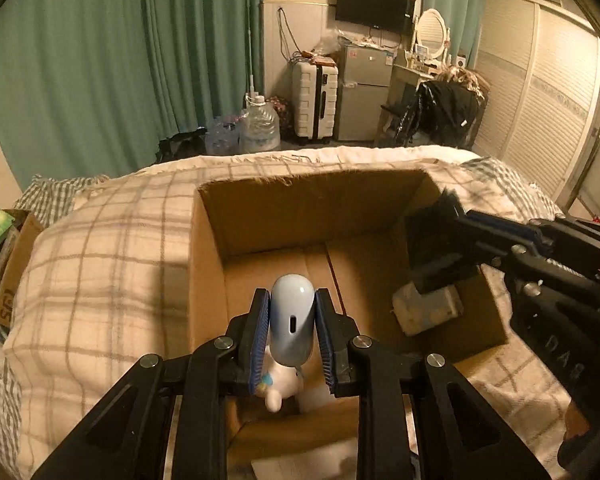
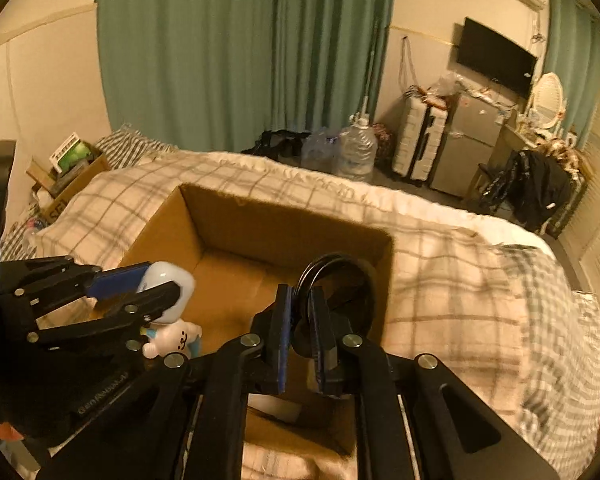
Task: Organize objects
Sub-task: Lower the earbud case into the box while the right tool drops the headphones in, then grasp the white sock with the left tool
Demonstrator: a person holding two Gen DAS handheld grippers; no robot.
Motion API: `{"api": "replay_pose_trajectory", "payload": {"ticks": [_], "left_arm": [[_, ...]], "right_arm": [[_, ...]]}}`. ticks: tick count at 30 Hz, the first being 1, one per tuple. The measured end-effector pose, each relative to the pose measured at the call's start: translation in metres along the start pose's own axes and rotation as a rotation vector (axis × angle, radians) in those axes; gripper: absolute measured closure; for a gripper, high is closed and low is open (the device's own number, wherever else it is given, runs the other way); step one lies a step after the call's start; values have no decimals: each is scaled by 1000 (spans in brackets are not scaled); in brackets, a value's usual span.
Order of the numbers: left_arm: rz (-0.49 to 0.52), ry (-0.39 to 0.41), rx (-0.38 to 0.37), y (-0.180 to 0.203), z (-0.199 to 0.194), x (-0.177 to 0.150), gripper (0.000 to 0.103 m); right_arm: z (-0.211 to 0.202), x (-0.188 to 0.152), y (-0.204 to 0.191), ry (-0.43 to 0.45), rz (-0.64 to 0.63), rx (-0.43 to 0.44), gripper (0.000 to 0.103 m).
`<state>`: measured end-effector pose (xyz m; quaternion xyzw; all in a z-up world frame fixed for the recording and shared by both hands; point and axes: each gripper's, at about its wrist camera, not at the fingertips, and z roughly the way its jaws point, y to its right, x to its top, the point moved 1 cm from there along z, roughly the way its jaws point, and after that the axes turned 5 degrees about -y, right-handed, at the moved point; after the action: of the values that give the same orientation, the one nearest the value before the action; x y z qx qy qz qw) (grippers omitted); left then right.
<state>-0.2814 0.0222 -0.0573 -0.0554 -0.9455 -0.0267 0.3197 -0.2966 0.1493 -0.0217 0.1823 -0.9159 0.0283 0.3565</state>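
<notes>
An open cardboard box (image 1: 256, 220) (image 2: 260, 220) sits on a plaid-covered bed. My left gripper (image 1: 292, 312) is shut on a pale blue rounded case (image 1: 292, 320), holding it above the box's near left part; it also shows in the right wrist view (image 2: 168, 280). A white cartoon figurine (image 1: 280, 384) (image 2: 176, 338) lies in the box beneath it. My right gripper (image 2: 302, 312) is shut on a black ring-shaped object (image 2: 336, 280) over the box's right side; in the left wrist view the right gripper (image 1: 436, 248) hangs above a pale wrapped packet (image 1: 428, 308) in the box.
The plaid blanket (image 1: 112, 248) (image 2: 460, 272) surrounds the box. A carton with packets (image 1: 4, 256) (image 2: 72, 172) stands left of the bed. Beyond the bed are water jugs (image 1: 260, 128), a white suitcase (image 1: 314, 100), a small fridge (image 1: 364, 92) and green curtains (image 1: 120, 60).
</notes>
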Motion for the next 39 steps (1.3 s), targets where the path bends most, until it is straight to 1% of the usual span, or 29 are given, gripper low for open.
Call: {"api": "replay_pose_trajectory", "payload": {"ticks": [1, 2, 3, 4, 8, 10, 11, 12, 13, 14, 16, 17, 18, 19, 21, 23, 25, 28, 29, 31, 33, 35, 36, 38, 39], "left_arm": [[-2, 5, -1, 0, -7, 0, 68], [-6, 14, 3, 1, -18, 0, 59], [-7, 24, 8, 2, -27, 0, 39], [-7, 38, 16, 2, -37, 0, 29], [2, 101, 36, 6, -89, -3, 25], [2, 140, 55, 8, -115, -7, 11], [8, 171, 65, 10, -130, -10, 8], [17, 200, 74, 12, -144, -13, 3], [24, 225, 82, 13, -157, -17, 2], [33, 248, 86, 15, -171, -21, 2], [41, 278, 78, 16, -192, -31, 1], [41, 287, 76, 18, -198, -34, 0], [38, 298, 77, 18, -204, -39, 0], [34, 308, 79, 18, -209, -44, 0], [23, 318, 78, 19, -215, -56, 0], [2, 316, 73, 16, -213, -68, 0], [-26, 301, 72, 13, -205, -81, 0], [-80, 263, 102, 7, -174, -99, 0], [-100, 245, 126, 4, -159, -106, 0], [-118, 190, 144, 0, -129, -119, 0], [-119, 137, 147, 1, -99, -135, 0], [-95, 98, 151, 4, -72, -154, 0], [-80, 69, 149, 7, -62, -161, 0], [-41, 13, 128, 15, -47, -166, 0], [-28, 7, 115, 19, -43, -166, 0]], "right_arm": [[-7, 1, 0, 6, -1, -8, 75], [-18, 2, 1, 14, 0, -20, 66], [-28, 3, 1, 20, 1, -30, 52], [-38, 3, 1, 29, 2, -37, 49], [-91, 5, -3, 71, -9, -82, 49], [-121, 4, -6, 102, -19, -107, 47], [-135, 4, -7, 116, -23, -115, 45], [-154, 3, -9, 136, -29, -128, 39], [-166, 2, -11, 147, -33, -139, 34], [-179, -1, -14, 158, -39, -151, 32], [-204, -8, -19, 181, -43, -168, 24], [-213, -13, -21, 187, -42, -169, 21], [-222, -21, -23, 191, -34, -167, 14], [-227, -27, -25, 191, -27, -168, 10], [-234, -46, -27, 199, -1, -178, 7], [-233, -61, -28, 205, 25, -178, 4], [-221, -80, -27, 196, 64, -168, 3], [-188, -103, -22, 171, 105, -150, 3], [-176, -109, -20, 158, 116, -151, 3], [-144, -122, -15, 116, 139, -164, 3], [-113, -136, -11, 65, 155, -171, 3], [-91, -150, -7, 18, 173, -166, 3], [-76, -158, -4, -28, 189, -151, 3], [-60, -162, -1, -82, 205, -134, 3], [-57, -163, 0, -93, 208, -138, 3]]}}
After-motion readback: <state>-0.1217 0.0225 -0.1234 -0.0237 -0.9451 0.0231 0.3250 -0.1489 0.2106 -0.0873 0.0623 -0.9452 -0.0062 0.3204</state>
